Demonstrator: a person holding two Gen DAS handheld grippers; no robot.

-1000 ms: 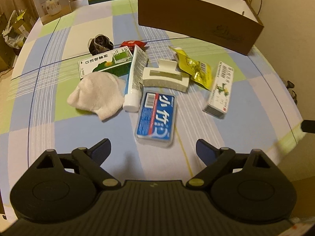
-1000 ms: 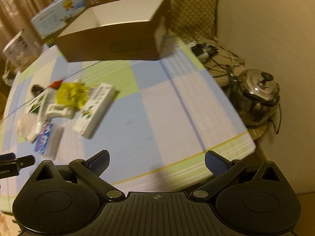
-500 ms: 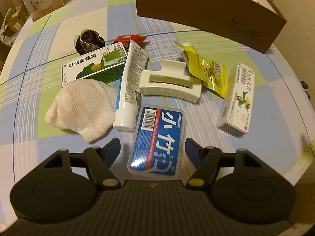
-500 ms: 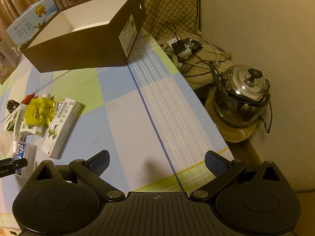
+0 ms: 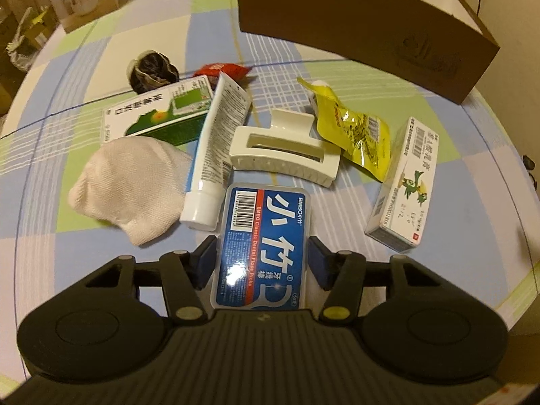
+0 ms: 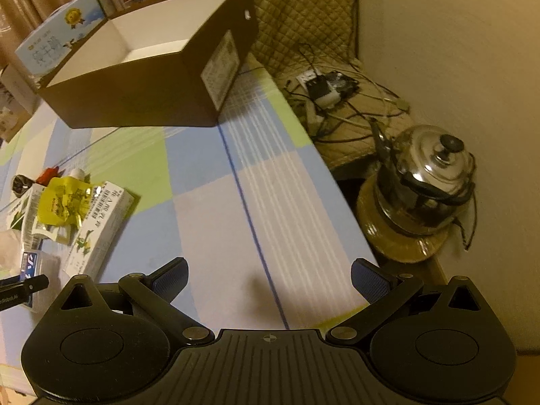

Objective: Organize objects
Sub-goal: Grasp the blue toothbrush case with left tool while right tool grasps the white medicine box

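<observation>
I am closing my left gripper [image 5: 260,258] around the flat clear plastic floss-pick case with the blue label [image 5: 263,243], lying nearest me on the checked tablecloth [image 5: 455,222]. The jaws have just been narrowing and are flanking its long sides; I cannot tell whether the pads are pressing yet. I am taking it first, I judge, because it is nearest and clear of the pile.

Beyond it: one white tube [image 5: 216,155], one white knitted cloth [image 5: 131,182] left, one cream hair claw [image 5: 287,152], one yellow pouch [image 5: 354,128], two printed cartons, one red packet [image 5: 222,69], one dark scrunchie [image 5: 152,71]. One brown open box [image 6: 141,77], far, is probably the destination.

My right gripper [image 6: 270,278] is hovering wide and empty over bare cloth.
</observation>
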